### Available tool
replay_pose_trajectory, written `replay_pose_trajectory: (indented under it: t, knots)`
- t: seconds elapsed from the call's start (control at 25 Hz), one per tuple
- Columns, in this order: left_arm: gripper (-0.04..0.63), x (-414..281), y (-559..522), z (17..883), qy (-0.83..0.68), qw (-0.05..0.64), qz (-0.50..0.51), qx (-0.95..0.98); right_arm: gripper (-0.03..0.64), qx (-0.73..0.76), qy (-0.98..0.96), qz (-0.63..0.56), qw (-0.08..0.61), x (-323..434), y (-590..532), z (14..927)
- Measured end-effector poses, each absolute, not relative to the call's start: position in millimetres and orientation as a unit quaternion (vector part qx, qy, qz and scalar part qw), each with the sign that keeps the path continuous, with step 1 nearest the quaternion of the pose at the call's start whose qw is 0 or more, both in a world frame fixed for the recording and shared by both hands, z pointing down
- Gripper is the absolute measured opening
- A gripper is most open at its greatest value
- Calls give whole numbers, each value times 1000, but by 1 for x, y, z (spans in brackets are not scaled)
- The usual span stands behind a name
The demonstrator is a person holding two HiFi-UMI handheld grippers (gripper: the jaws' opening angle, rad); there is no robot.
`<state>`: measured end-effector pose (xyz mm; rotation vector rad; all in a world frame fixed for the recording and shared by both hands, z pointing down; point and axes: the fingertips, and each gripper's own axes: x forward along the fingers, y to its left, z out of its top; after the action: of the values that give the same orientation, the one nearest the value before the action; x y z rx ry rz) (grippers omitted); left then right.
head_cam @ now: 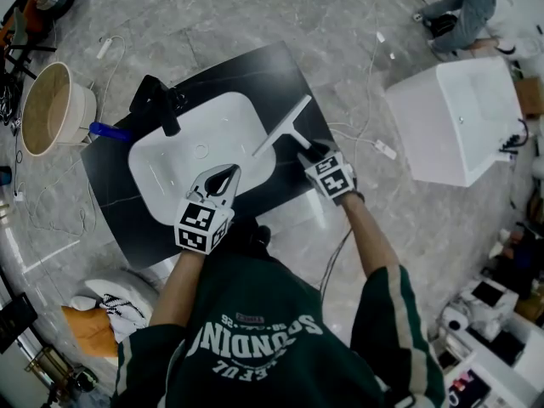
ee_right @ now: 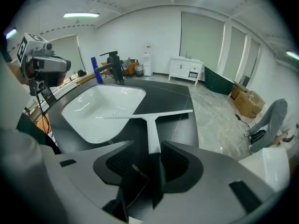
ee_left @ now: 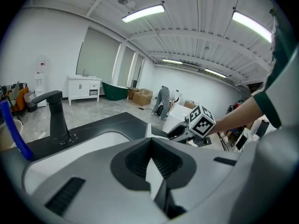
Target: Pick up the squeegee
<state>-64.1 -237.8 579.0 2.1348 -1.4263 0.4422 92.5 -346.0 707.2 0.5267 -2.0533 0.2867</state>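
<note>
right hand-held gripper (ee_right: 145, 143): clamped on squeegee (ee_right: 149, 117) handle
left hand-held gripper (ee_left: 152, 143): closed, empty
risk: grip's way out at the handle end, blade could twist loose

Large open test hall, not a home. Bare white walls, ribbed ceiling with strip lights (ee_left: 142, 13), polished marble floor (head_cam: 340, 24) with loose cables (head_cam: 374, 53). Bathroom fixtures stand about as samples: a black countertop (head_cam: 280, 75) with white basin (head_cam: 195, 155) and black faucet (head_cam: 157, 100), set out in mid-floor; a white vanity cabinet (ee_left: 84, 88); a green bathtub (ee_left: 114, 91). Cardboard boxes (ee_left: 142, 97) by the wall.
</note>
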Motion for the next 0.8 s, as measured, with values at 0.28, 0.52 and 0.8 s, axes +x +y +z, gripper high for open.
replay_pose_trajectory:
  t: [0.28, 0.52, 0.8]
  knots:
    - [2, -77, -237, 586, -536, 273, 163, 782, 152, 197, -828, 136, 507, 91, -356, 725]
    - [2, -87, -234, 589, -544, 278, 164, 774, 152, 143, -819, 160, 532, 84, -348, 738]
    - [2, -94, -230, 593, -549, 283, 163, 769, 112, 121, -808, 161, 554, 88, -351, 742]
